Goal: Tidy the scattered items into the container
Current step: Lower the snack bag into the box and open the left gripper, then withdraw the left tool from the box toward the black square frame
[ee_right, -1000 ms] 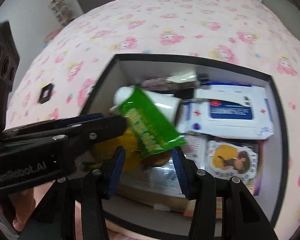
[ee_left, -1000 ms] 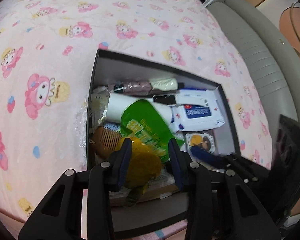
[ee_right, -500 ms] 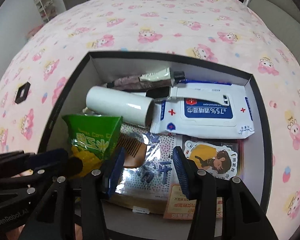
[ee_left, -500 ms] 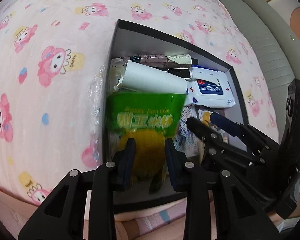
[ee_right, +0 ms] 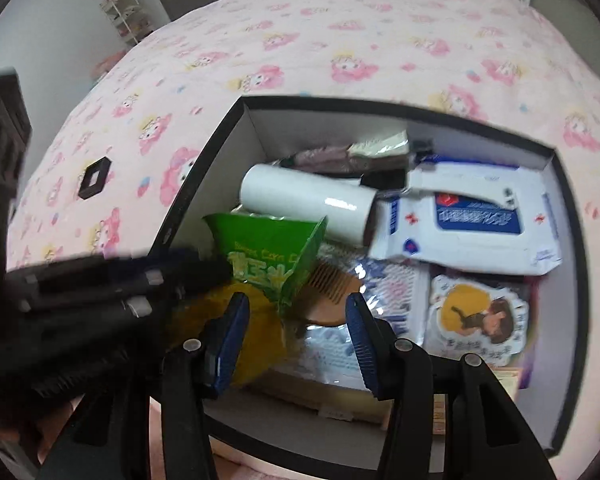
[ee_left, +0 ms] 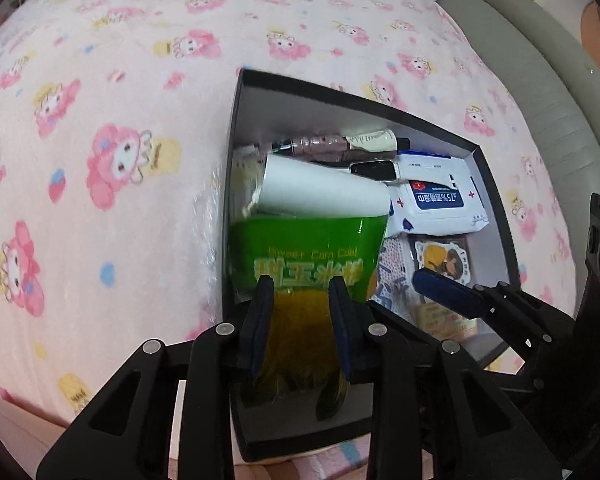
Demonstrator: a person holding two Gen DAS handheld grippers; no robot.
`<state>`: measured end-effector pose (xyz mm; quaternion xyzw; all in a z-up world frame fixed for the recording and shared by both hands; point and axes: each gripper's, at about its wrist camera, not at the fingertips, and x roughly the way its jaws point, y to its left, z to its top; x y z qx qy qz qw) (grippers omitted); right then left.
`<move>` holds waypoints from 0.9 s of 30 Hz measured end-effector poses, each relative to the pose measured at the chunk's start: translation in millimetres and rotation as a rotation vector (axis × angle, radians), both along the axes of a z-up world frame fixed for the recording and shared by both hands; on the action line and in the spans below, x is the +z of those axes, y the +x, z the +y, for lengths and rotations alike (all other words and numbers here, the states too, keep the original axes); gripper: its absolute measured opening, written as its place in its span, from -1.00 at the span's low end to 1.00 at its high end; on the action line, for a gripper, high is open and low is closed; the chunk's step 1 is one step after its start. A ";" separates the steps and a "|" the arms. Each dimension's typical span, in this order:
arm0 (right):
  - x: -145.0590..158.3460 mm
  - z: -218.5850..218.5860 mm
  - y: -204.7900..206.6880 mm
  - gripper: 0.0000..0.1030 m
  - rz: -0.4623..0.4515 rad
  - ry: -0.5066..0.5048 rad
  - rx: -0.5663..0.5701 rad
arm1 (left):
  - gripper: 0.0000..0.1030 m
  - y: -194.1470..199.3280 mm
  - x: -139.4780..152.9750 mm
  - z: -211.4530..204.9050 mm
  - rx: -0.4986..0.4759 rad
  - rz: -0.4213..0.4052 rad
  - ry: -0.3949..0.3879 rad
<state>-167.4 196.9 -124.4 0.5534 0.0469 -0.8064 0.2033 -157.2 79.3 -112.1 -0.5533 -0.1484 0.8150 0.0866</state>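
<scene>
A black box (ee_left: 236,128) (ee_right: 204,168) sits on the pink bed. My left gripper (ee_left: 300,292) is shut on a green and yellow snack bag (ee_left: 308,256) (ee_right: 268,248), held in the box's near left corner. My right gripper (ee_right: 296,308) is open and empty, hovering over the box's near side above a wooden comb (ee_right: 324,292). In the box lie a white cylinder (ee_right: 304,200) (ee_left: 324,192), a wet-wipes pack (ee_right: 476,220) (ee_left: 436,204), a cartoon sticker card (ee_right: 476,316), a patterned pouch (ee_right: 392,292) and a brownish tube (ee_left: 328,144).
The pink cartoon-print blanket (ee_left: 100,120) covers the bed all round the box. A small black square object (ee_right: 95,176) lies on the blanket left of the box. A grey padded headboard (ee_left: 540,80) runs along the right. The right gripper's fingers (ee_left: 452,292) reach into the box.
My left gripper has moved the snack bag from the middle of the box down to its near left corner, still gripped. The right gripper stayed open and shifted slightly.
</scene>
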 end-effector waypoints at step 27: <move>-8.2 -13.1 5.1 0.01 0.112 0.210 -0.047 | -0.39 17.0 0.8 0.7 -0.047 -0.003 -0.021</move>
